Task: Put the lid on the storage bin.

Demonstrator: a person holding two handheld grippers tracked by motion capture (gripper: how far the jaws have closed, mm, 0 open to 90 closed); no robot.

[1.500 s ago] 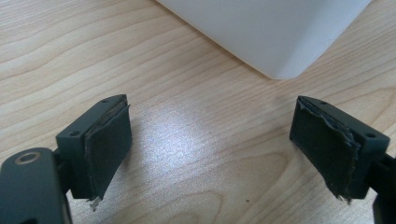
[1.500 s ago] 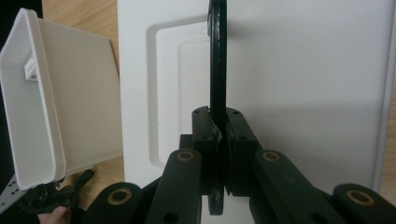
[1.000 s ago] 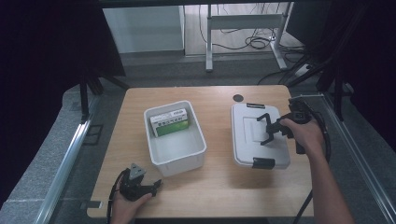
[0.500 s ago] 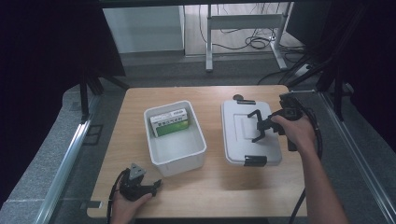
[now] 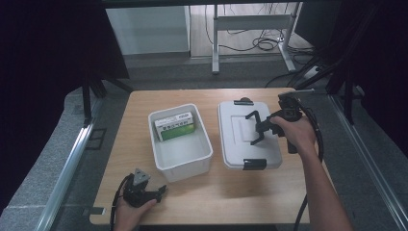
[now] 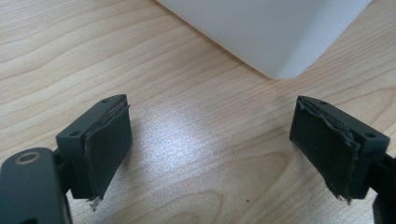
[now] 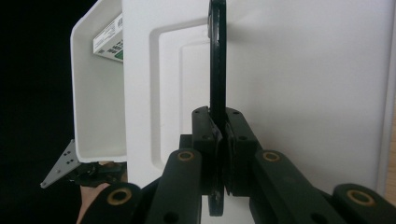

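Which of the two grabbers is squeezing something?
The right gripper: its jaws are shut on the lid's black handle. The left gripper rests open on the table.

lid (image 5: pixel 235 126) white, black handle (image 5: pixel 253 126) | bin (image 5: pixel 180 161) white | box (image 5: pixel 175 127) green-white | table (image 5: pixel 216 192) wood-grain

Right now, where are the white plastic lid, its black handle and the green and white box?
white plastic lid (image 5: pixel 239 144), high view, flat top.
black handle (image 7: pixel 217 60), right gripper view, upper strip.
green and white box (image 5: pixel 176 127), high view, top face.
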